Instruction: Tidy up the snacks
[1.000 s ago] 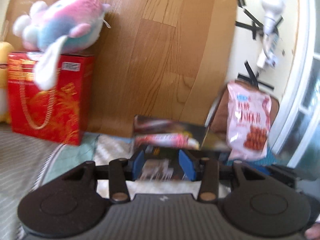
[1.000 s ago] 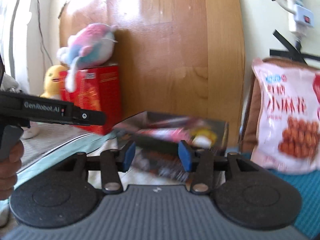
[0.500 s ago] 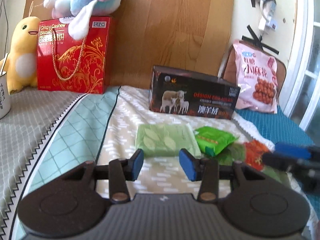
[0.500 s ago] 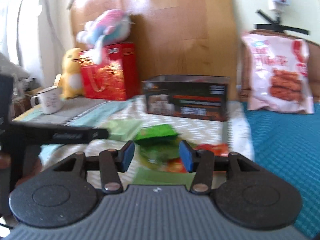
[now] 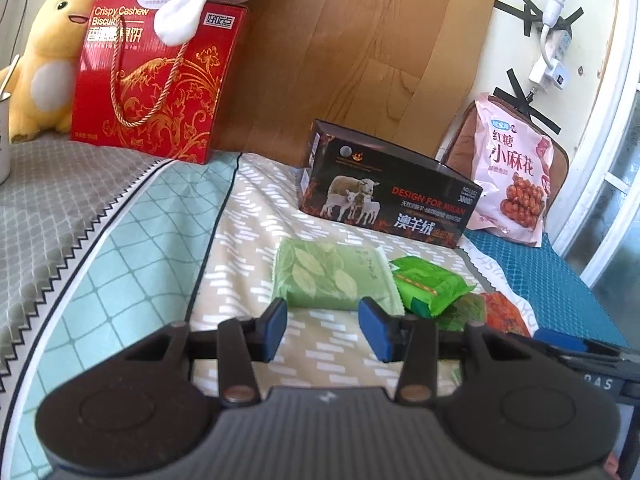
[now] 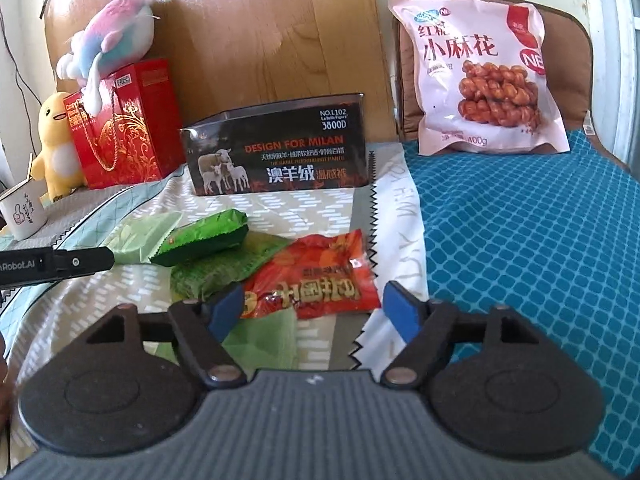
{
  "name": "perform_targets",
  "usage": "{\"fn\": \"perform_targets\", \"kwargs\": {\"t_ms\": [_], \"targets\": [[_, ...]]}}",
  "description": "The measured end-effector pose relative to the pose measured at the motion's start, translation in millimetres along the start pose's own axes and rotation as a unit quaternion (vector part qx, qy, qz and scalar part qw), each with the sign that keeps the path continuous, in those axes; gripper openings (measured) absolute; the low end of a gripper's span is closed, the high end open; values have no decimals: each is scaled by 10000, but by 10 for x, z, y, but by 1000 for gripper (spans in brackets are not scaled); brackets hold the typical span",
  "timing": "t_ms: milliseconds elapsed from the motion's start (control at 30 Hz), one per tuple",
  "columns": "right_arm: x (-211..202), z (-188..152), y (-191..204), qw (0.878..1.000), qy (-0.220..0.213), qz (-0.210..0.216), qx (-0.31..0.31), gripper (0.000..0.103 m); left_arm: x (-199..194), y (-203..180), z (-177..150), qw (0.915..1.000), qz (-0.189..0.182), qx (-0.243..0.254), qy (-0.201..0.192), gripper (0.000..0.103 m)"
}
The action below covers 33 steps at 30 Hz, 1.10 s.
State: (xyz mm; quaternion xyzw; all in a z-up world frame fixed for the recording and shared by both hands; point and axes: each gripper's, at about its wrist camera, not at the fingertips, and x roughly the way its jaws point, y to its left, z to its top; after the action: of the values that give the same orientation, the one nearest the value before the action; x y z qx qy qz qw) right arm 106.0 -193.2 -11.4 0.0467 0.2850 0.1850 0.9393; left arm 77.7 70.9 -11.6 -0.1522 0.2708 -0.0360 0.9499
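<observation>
**Lining up on the red packet, jaws wide**

Left wrist view: my left gripper (image 5: 322, 332) hangs low over the patterned bedspread (image 5: 256, 216), tilted down, jaws part-way apart with nothing between them. Just past its fingertips lies the pale green leaf-print packet (image 5: 328, 276), flat and thin; I judge it light and floppy, best pinched across a short edge. Touching its right side is the bright green wrapped snack (image 5: 430, 286), puffier, likely crinkly and slick. Behind both, toward the wooden headboard (image 5: 360, 60), stands the dark sheep-print box (image 5: 384, 192). The big pink snack bag (image 5: 516, 176) leans upright at the far right corner of the bed.

Right wrist view: my right gripper (image 6: 316, 312) also points downward at the bed, and its jaws have just been opening; they now stand wide, free of any load. The red snack packet (image 6: 316, 276) lies just beyond the fingertips, framed between them but not touched, beside the zigzag edge of the bedspread where the teal blanket (image 6: 520, 240) begins. It looks like a thin foil pouch: light, soft, slippery, with contents that could crush. I would take it across the middle with gentle pressure. It partly overlaps a dark green packet (image 6: 208, 276), so a sloppy pinch might drag both.
</observation>
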Motion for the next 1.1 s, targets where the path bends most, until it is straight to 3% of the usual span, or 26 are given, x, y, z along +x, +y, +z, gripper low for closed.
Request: {"fn": "perform_targets", "kwargs": {"t_ms": [133,333,1100], "targets": [[19,5,173,9996,17,145,-236,76,1,7,-2,10000,-67,-5,30,45],[69,-14,499,9939,46,240,-1080,76,-22,-2,-5,9999,-160,26,32,45],[108,4,464,9953,160,277,-916,76,-16,17,-6,9995,-283,-31,114,47]]}}
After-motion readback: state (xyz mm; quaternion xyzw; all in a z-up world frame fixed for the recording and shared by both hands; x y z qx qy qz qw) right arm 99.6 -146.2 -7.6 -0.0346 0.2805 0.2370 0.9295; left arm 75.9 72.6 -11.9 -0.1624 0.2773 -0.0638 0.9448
